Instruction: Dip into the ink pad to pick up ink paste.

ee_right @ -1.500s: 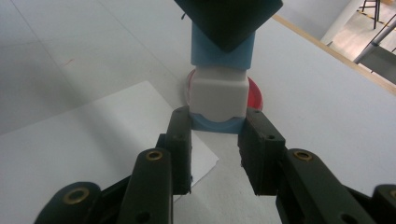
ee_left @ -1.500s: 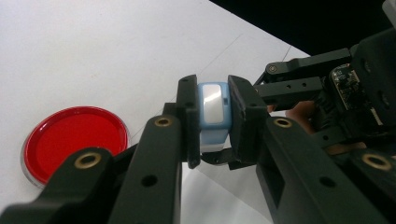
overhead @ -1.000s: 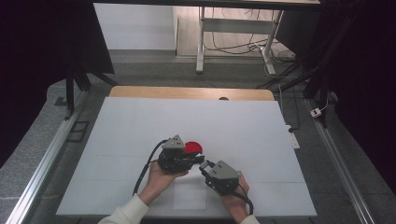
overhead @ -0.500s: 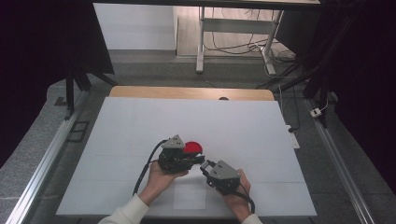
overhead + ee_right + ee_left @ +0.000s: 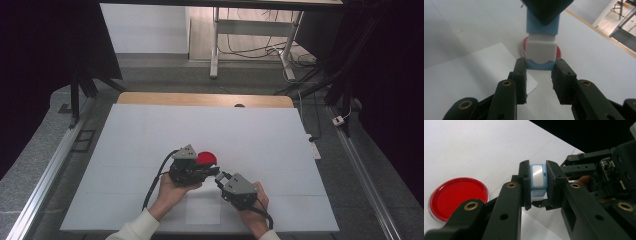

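Big white table (image 5: 150,130) in middle, flat and bright. Thin wooden edge (image 5: 205,99) along far side, 12 o'clock. Grey floor (image 5: 35,165) all around. Shiny metal rail (image 5: 47,172) at 9 o'clock, another rail (image 5: 362,172) at 3 o'clock. Dark black curtains (image 5: 45,45) at 10 and 2 o'clock. White metal stand (image 5: 216,42) at 12 o'clock, black cables (image 5: 250,47) on floor under it. Small white plug box (image 5: 340,120) at 2 o'clock.

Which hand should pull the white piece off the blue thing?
Probably right. The left gripper already clamps the blue-and-white block; the right gripper has its jaws around the block's near end.
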{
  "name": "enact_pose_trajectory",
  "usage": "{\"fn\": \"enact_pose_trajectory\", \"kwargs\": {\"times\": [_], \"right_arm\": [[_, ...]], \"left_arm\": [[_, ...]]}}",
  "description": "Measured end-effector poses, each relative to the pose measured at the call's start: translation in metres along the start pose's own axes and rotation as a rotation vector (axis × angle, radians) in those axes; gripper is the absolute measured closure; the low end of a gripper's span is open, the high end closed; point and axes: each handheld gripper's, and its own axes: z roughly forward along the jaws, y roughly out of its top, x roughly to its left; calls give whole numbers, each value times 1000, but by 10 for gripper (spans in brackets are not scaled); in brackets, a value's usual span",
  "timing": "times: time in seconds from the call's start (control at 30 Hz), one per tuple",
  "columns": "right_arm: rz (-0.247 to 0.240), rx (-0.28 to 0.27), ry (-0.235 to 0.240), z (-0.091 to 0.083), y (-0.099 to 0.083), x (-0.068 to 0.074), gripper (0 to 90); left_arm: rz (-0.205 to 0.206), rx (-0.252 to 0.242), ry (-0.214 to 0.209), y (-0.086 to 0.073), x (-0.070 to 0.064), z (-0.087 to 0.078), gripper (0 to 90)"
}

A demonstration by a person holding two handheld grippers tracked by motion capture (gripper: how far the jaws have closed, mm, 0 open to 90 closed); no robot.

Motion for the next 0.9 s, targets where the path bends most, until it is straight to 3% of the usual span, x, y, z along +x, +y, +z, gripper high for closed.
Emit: {"fn": "enact_pose_trajectory", "kwargs": {"times": [0.07,0.13,0.37,0.6,0.9], "right_arm": [[-29,50,-7,2,-2,1,658],[6,65,0,5,-12,-2,657],[71,21,-5,0,-10,-13,657],[108,24,3,-3,-16,-20,655],[136,31,7,-9,-23,-29,654]], "left_arm": [[11,-42,39,3,1,-9,757],[-3,-77,29,7,4,-20,757],[31,-36,10,6,-3,-11,757],[10,-24,-1,4,1,-10,756],[17,-24,-3,3,1,-9,755]]}}
